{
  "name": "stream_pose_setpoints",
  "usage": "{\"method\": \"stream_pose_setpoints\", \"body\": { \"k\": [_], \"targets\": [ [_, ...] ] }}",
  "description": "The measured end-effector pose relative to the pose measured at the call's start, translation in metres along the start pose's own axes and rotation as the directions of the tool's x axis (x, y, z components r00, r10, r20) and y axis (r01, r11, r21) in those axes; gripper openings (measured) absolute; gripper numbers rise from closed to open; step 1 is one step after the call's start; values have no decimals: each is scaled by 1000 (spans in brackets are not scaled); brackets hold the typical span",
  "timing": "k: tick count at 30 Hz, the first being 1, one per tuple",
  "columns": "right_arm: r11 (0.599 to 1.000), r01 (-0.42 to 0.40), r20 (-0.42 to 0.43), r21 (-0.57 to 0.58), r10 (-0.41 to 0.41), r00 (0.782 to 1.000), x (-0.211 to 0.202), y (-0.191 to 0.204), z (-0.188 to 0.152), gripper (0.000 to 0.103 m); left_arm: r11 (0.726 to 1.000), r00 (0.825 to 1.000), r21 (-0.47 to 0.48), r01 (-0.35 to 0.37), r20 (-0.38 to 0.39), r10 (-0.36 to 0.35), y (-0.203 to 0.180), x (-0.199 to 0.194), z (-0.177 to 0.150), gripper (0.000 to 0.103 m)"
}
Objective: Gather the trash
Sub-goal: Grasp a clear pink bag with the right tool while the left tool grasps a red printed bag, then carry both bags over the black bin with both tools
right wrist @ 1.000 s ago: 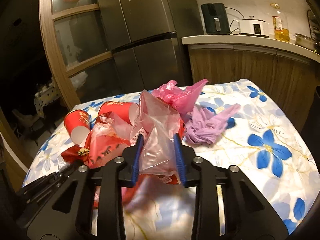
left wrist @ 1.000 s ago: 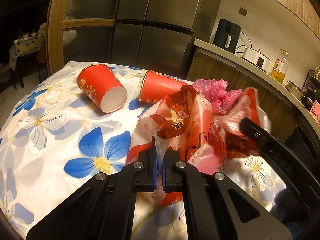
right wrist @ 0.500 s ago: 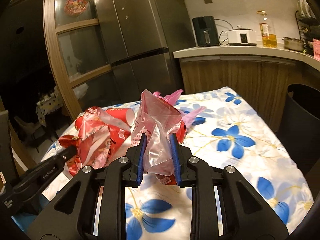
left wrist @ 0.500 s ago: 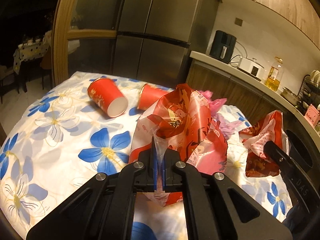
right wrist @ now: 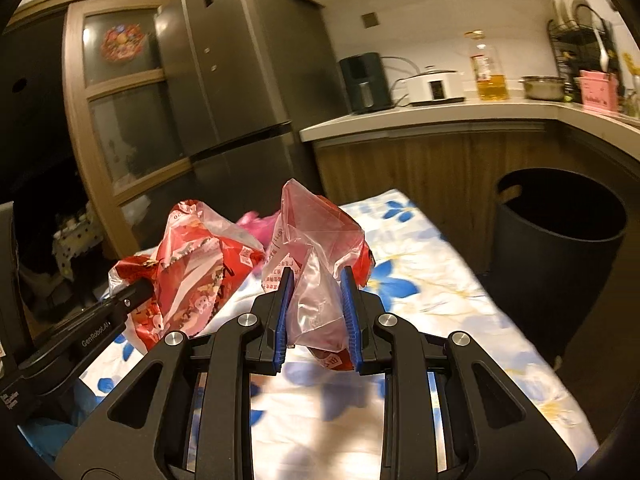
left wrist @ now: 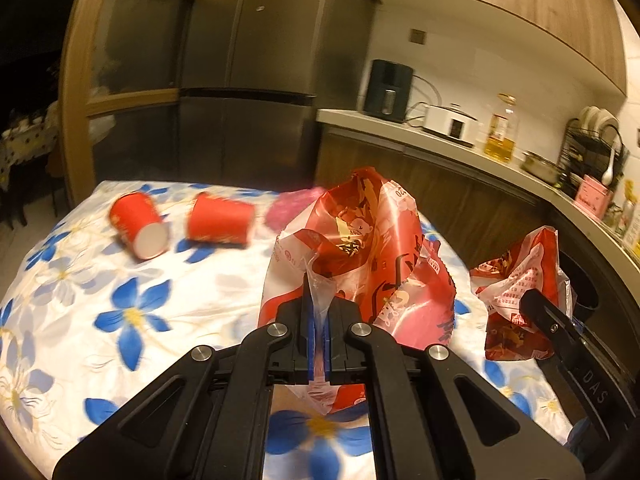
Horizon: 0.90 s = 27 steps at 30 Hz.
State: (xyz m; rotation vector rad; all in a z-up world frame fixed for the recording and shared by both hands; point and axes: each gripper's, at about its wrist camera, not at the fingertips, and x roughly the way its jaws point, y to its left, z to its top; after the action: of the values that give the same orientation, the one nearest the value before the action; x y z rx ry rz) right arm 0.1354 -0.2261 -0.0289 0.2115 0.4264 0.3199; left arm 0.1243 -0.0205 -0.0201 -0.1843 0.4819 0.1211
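My left gripper [left wrist: 318, 312] is shut on a red and white printed plastic bag [left wrist: 360, 248], held above the flowered tablecloth [left wrist: 120, 280]; it also shows in the right wrist view [right wrist: 192, 264]. My right gripper [right wrist: 316, 300] is shut on a crumpled red and clear plastic bag [right wrist: 316, 248], which also shows in the left wrist view [left wrist: 516, 280]. Two red paper cups [left wrist: 138, 224] [left wrist: 220, 220] lie on their sides at the table's far end, beside a pink bag [left wrist: 288, 208]. A black bin [right wrist: 560, 240] stands off the table's right edge.
A steel fridge [left wrist: 240, 80] and a wood-framed glass door [left wrist: 120, 60] stand behind the table. A counter [right wrist: 440, 116] on the right carries a coffee machine, a white cooker, an oil bottle, a pot and a dish rack.
Both grippers have risen and pulled back with their bags. The right one has swung right, so the black bin is now in its view. The two bags have moved apart.
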Motion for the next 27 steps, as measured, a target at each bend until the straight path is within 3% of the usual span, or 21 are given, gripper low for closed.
{"method": "stream_pose_setpoints", "body": {
  "k": [13,27],
  "targets": [
    [986,152,54,65,-156,986,-29,-74,13,23,984,990,114,138,7,-140,-90,17,10,2],
    [946,302,123,114,-315,941,-50,-139,45,23,944,965,209,256,4,-262,-176,33,23,2]
  ]
}}
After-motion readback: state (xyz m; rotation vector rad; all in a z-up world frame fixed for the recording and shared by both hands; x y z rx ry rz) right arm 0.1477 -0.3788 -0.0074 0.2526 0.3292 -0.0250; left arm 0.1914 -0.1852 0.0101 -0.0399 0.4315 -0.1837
